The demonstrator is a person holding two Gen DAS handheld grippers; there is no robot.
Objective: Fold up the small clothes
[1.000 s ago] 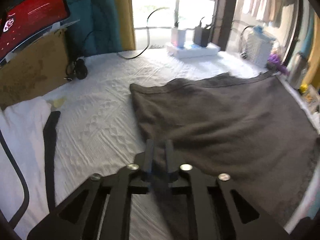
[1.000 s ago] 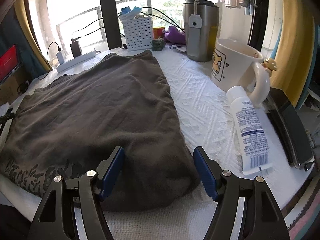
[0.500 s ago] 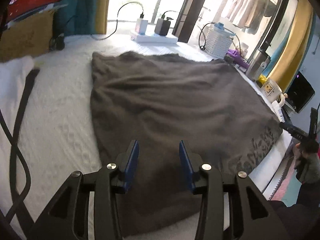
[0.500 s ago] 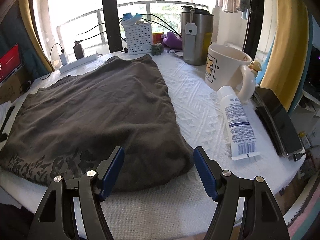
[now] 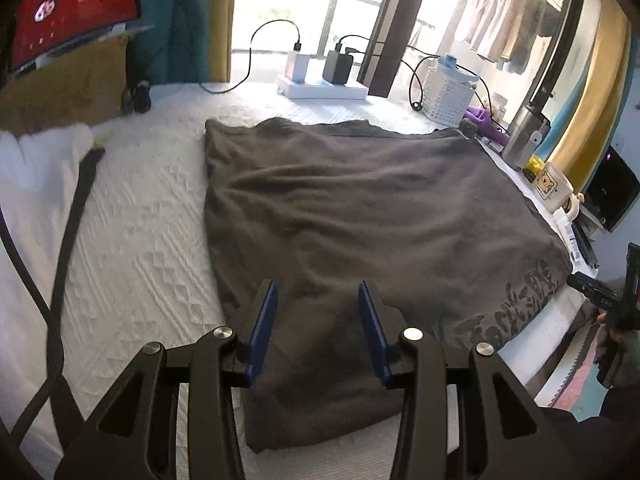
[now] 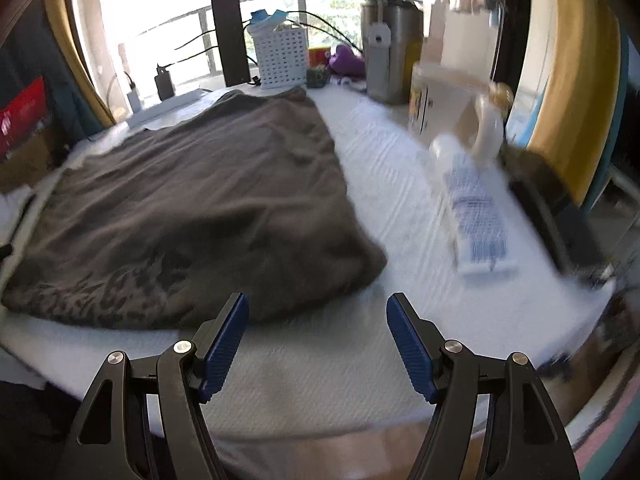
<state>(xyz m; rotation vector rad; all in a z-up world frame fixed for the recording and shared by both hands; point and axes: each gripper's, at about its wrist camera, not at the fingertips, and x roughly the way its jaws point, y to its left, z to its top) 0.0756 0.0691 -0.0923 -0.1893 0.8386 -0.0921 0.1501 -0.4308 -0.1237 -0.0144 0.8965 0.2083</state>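
Blue-padded jaws of the left gripper [image 5: 318,322] hung released over the near edge of the grey garment [image 5: 360,216], pads apart and not pressing the cloth; they had just been opening. Right gripper [image 6: 318,342] also had its jaws spread wide, nothing between them, hovering over bare white cover just off the garment's near right corner. The garment lay folded flat on the white textured tabletop [image 5: 144,240], dark print [image 5: 508,308] along its near right edge, far edge reaching toward the window. Left of it in the left wrist view: a black strap [image 5: 72,232] running across the cover, a white cloth [image 5: 36,168] at the left edge. Right of it in the right wrist view, blurred: a white tube [image 6: 476,216] lying flat, a white mug [image 6: 452,108] behind it, a dark flat device [image 6: 560,216] near the edge. Farther back: steel tumbler [image 6: 394,52], white perforated basket [image 6: 282,54], purple object [image 6: 346,60], white power strip with chargers [image 5: 322,84]. Far left: cardboard box [image 5: 64,84] with a red screen [image 5: 76,8] above it.
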